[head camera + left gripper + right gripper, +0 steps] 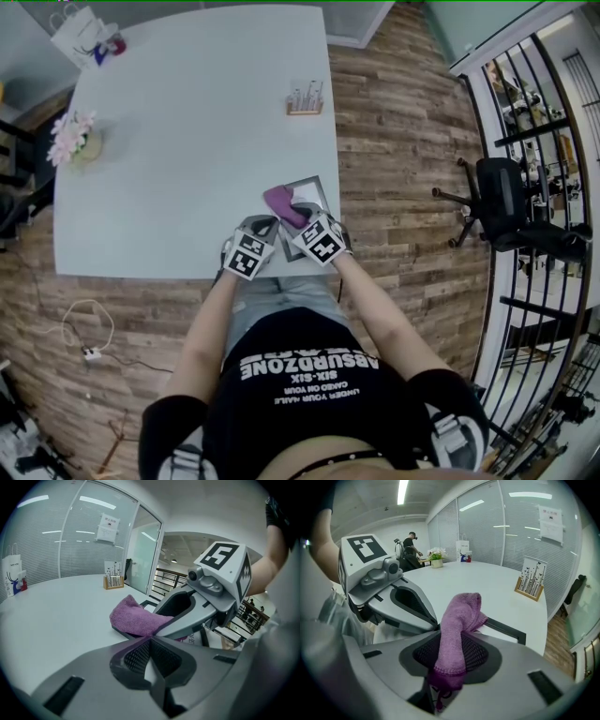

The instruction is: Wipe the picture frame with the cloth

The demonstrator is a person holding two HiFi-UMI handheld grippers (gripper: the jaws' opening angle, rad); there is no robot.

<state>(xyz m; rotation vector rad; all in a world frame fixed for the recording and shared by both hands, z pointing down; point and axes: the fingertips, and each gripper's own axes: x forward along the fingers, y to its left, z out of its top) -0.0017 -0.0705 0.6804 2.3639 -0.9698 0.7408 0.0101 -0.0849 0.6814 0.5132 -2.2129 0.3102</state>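
My right gripper [452, 646] has its jaws pinching the soft, limp purple terry cloth [461, 616] over the thin dark-rimmed picture frame [505, 630] at the lower-right edge of the white table [187, 141]; the frame seems light and slidable, so my left gripper [149, 641], jaws pressed together empty, should steady its rim.
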